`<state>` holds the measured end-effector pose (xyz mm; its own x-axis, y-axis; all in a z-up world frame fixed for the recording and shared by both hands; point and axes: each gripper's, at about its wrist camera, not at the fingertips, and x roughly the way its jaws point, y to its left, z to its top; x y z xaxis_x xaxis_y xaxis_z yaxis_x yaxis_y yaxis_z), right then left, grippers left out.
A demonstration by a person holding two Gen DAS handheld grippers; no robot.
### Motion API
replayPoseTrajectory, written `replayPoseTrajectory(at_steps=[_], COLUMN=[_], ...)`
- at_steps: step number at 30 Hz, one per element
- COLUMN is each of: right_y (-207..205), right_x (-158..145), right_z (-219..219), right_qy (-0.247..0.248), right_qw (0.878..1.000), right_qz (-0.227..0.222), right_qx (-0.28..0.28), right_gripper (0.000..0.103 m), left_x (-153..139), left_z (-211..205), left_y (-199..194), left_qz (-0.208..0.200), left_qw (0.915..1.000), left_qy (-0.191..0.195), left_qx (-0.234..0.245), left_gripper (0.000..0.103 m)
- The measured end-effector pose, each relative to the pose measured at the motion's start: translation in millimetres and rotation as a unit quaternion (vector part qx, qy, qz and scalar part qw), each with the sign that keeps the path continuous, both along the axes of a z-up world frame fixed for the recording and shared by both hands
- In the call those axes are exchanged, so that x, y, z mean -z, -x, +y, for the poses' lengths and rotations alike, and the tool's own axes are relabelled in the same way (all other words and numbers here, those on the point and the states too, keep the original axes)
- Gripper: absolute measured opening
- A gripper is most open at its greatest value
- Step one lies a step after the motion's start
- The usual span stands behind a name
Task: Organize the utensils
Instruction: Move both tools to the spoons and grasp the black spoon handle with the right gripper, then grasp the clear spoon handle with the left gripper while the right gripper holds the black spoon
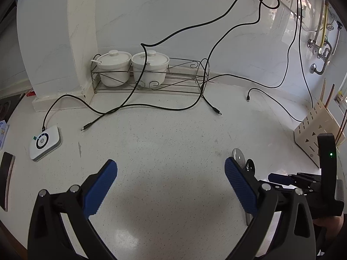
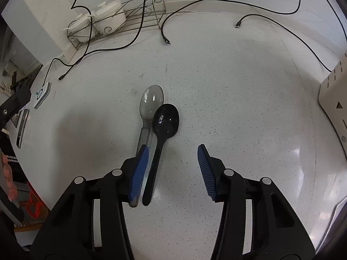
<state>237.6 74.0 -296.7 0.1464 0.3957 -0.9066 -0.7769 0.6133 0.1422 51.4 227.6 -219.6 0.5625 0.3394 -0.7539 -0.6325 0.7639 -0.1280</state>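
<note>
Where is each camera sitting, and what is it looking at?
Left wrist: it sits on the left hand-held gripper, open, looking across the counter at the white pots by the wall; the right hand-held gripper shows at its right edge.
Right wrist: it sits on the right hand-held gripper, open, looking down at the clear spoon and black spoon; part of a hand shows at left.
Shared: both spoons, pots, cables, white charger.

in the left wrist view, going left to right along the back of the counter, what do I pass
White charger puck → wire rack holding two white lidded pots → loose cable plug → beige perforated utensil holder.
</note>
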Motion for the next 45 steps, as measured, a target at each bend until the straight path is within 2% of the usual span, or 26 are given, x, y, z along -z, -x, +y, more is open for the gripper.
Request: replayPoseTrajectory(at_steps=[2,6,11,13,19,28,34,37,40,45], right_y=[1,1,3,4,3,-3,-10,-20,-32,-49], right_x=[3,9,12,13,14,6,-3,-10,-15,-17], right_z=[5,12,20,23,26,16,1,-17,-37,-74], right_qy=[0.009,0.03,0.039,0.043,0.045,0.024,0.014,0.006,-0.001,-0.009], right_qw=[1.0,0.999,0.999,0.999,0.998,0.999,1.0,1.0,0.999,0.996], right_qz=[-0.002,0.006,0.004,0.003,0.005,0.005,-0.009,-0.014,-0.016,-0.019], right_qx=[-0.003,-0.016,-0.027,-0.032,-0.04,-0.028,-0.011,0.01,0.037,0.083], right_gripper=[0.039,0.027,0.023,0.013,0.007,0.007,0.007,0.007,0.007,0.007], left_x=[1,2,5,5,8,10,23,27,32,45], left_z=[-1,-3,-2,-2,-1,-13,-26,-38,-49,-58], left_y=[0,0,1,1,-1,-21,-50,-64,-79,-98], left_qz=[0.004,0.012,0.014,0.015,0.018,0.029,0.07,0.08,0.094,0.116], left_qw=[1.0,0.9999,0.9999,0.9999,0.9998,0.9991,0.9938,0.9908,0.9881,0.9843], left_qy=[-0.002,-0.01,-0.002,-0.001,0.008,0.014,0.05,0.057,0.053,0.073], left_qx=[0.002,0.006,0.005,0.003,0.002,0.028,0.071,0.093,0.11,0.111], left_gripper=[0.098,0.098,0.098,0.098,0.098,0.097,0.097,0.092,0.092,0.089])
